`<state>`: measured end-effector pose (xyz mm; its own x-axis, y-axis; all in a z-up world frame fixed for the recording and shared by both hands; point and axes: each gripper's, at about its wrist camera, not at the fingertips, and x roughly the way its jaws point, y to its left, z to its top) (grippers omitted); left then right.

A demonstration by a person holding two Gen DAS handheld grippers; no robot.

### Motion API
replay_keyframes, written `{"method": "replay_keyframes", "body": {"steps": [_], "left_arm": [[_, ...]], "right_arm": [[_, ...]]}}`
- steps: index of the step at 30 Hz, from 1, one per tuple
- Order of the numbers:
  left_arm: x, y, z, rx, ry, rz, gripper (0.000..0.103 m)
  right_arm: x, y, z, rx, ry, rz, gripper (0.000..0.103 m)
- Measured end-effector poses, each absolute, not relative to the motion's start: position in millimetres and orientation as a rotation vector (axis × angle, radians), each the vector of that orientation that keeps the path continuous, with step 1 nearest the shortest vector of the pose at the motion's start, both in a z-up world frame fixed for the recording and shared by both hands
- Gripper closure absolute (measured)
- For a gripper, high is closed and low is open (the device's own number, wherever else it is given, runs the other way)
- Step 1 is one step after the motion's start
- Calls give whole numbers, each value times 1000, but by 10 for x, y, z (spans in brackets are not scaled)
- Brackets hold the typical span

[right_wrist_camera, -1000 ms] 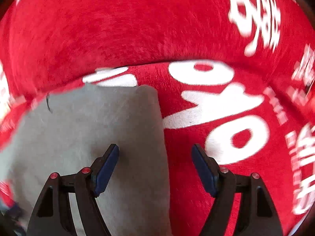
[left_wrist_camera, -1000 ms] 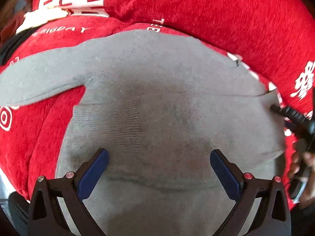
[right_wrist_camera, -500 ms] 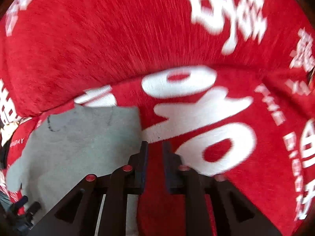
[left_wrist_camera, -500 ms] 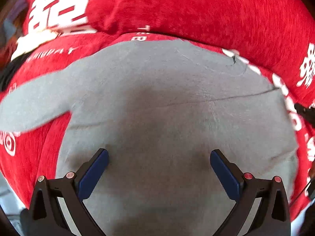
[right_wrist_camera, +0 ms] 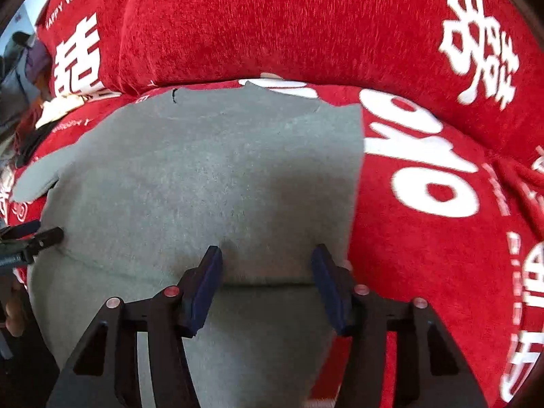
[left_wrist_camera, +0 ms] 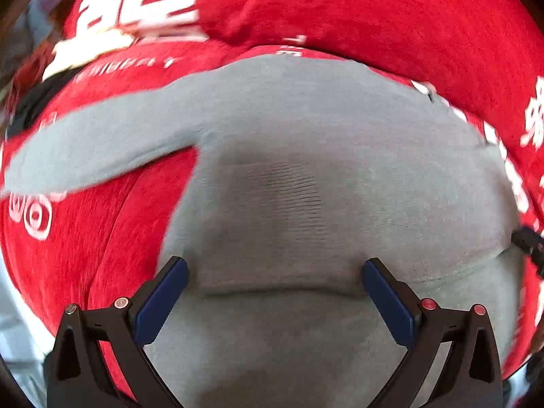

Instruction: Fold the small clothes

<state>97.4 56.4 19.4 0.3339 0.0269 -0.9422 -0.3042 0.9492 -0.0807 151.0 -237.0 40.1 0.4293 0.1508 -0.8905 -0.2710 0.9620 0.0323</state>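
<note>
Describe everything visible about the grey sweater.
The grey sweater is a plain soft knit lying spread on a red cover with white lettering. One long sleeve stretches out flat to its left side in the left wrist view; the opposite side runs as a straight vertical edge. A ribbed band shows on a layer lying across its lower middle, ending in a straight edge. A small dark mark sits near the top edge. Both hand-held grippers hover over it.

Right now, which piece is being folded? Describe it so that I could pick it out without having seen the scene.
Start at the red sofa cover with big white lettering. Spread flat on its seat lies the grey long-sleeved top, one sleeve stretched out sideways. It is the only plain grey thing there, with no print on it.
</note>
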Motion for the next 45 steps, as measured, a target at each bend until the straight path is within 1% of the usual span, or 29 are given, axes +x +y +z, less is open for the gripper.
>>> {"method": "replay_keyframes", "body": {"steps": [2,4,6,10,12,14,17,20,22,24,26,28,30,34,35,36,38,42,44,45], "left_arm": [[942,625,268,-329,1176,215,0],[1013,549,277,-333,1175,200,0],[1147,366,239,-315,1188,148,0],[1317,68,73,-118,1218,185,0],[1283,90,77,-117,1190,168,0],[1256,132,81,-120,1180,153,0],[1224,153,91,-103,1167,123,0],[1224,205,152,-133,1183,125,0],[1216,284,221,-204,1166,136,0],[1252,313,221,-248,1168,123,0],[1293,267,186,-255,1180,115,0],[1306,194,143,-204,1184,138,0],[1286,143,91,-143,1183,167,0],[1174,183,88,-97,1152,147,0],[1141,236,96,-101,1154,151,0],[1101,318,108,-111,1161,167,0],[993,534,140,-176,1175,207,0],[745,829,225,-308,1161,317,0],[660,739,238,-343,1162,267,0],[627,617,242,-317,1170,224,0]], "right_arm": [[1427,-2279,584,-189,1061,230,38],[1484,-2114,767,-202,1016,246,26],[1541,-1974,808,-195,1019,249,25],[1820,-1502,541,-164,1141,300,25],[1899,-1304,350,-221,1184,294,25],[2006,-1264,221,-234,1172,249,19],[2336,-1392,138,-122,1174,151,8],[2609,-1490,146,-52,1213,87,7],[2629,-1572,269,-32,1198,14,8],[2478,-1660,403,8,1141,28,8],[2322,-1705,433,38,1146,69,8],[2110,-1721,431,44,1153,103,8],[1949,-1729,410,3,1153,115,8],[1801,-1787,234,-173,1179,56,8],[1762,-1860,216,-170,1177,45,8],[1741,-1985,222,-110,1170,49,8],[1669,-2127,318,-53,1171,18,10],[1335,-1916,616,-96,1087,52,9],[1110,-1663,655,-120,1075,141,9],[992,-1514,632,-156,1074,181,9]]}}
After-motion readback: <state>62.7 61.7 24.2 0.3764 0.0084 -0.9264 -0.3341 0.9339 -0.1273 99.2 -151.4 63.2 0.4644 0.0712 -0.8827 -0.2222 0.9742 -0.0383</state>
